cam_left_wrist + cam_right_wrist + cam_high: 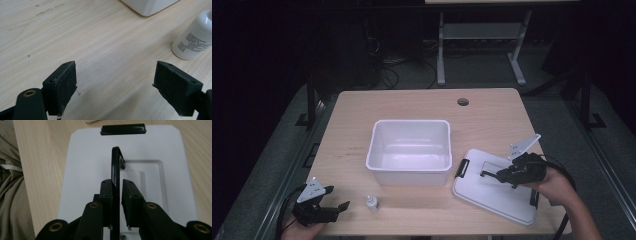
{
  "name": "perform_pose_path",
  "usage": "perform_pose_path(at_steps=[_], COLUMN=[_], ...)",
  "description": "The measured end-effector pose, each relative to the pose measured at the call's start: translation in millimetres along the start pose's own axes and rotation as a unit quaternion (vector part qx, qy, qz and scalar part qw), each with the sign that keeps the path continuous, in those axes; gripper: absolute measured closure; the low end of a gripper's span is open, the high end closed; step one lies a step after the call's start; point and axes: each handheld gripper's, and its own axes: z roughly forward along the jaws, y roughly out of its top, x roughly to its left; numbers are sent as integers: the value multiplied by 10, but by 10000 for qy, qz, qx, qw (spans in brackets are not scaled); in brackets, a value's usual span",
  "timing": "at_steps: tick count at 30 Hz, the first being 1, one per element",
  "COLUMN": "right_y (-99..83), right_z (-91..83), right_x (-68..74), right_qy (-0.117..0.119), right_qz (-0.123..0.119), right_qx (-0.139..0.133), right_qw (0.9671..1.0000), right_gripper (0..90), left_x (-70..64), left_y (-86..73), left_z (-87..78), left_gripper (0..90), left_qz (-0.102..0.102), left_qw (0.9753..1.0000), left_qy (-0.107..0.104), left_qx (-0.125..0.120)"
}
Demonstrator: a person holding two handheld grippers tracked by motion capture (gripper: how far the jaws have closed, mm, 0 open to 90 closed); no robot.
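A white lid [492, 192] lies flat on the right of the wooden table, and its thin black handle [115, 162] stands upright. My right gripper [490, 174] is shut on that handle, which runs between its pads [117, 182]. A white open bin [409, 150] stands empty at the table's middle. A small white bottle [372, 202] with a printed label [193, 37] stands near the front edge. My left gripper [338, 197] rests low at the front left, open wide with only bare table between its jaws [116, 66]; the bottle is to its right, apart from it.
Black latches sit at the lid's ends [462, 167] [123, 129]. The bin's corner [150, 6] is beyond the left gripper. A cable hole [463, 101] is at the table's far side. Another desk's legs [440, 55] and cables stand on the floor behind.
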Motion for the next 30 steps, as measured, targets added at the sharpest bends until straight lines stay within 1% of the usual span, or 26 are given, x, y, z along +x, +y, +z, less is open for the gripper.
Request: perform_pose_path(at_steps=[1, 2, 4, 6, 11, 16, 18, 19, 20, 21, 24, 27, 28, 30], right_y=[-2, -5, -7, -6, 2, 9, 18, 22, 22, 30, 39, 39, 34, 29], right_z=[0, 1, -3, -11, -64, -107, -120, -123, -123, -119, -101, -86, -62, -44], right_x=[12, 18, 42, 60, 127, 211, 252, 281, 281, 326, 387, 409, 433, 455], right_qy=[5, -10, -19, -37, -140, -228, -305, -326, -326, -345, -366, -369, -358, -375], right_qz=[30, -1, 23, -1, -12, -90, -128, -195, -195, -239, -311, -301, -316, -276], right_qx=[-6, -27, -49, -89, -204, -332, -369, -401, -401, -406, -406, -416, -434, -464], right_qw=[10000, 10000, 10000, 10000, 9997, 9991, 9988, 9985, 9985, 9983, 9980, 9980, 9979, 9978], right_gripper=[756, 749, 725, 723, 680, 635, 616, 614, 614, 590, 572, 555, 527, 514], left_x=[1, 2, 1, 0, -11, -13, -14, -15, -15, -14, -14, -19, -19, -25], left_y=[-2, -3, -5, -3, 3, 1, 0, 0, 0, 0, 3, 6, 7, 14], left_z=[-1, -4, -5, -4, -1, -1, -4, -5, -5, -4, 0, 1, -1, -7], left_gripper=[181, 181, 181, 181, 181, 181, 181, 181, 181, 181, 181, 181, 181, 181], left_qz=[-7, -5, -8, -6, 22, 25, 17, 15, 15, 15, 25, 23, 26, 59], left_qw=[10000, 10000, 10000, 10000, 10000, 10000, 10000, 10000, 10000, 10000, 10000, 10000, 10000, 10000], left_qy=[-3, -4, -3, -15, -8, -16, -12, -13, -13, -15, -32, -34, -34, -16], left_qx=[2, 1, -6, -6, -10, -2, -12, -17, -17, -12, 8, 5, 13, 11])
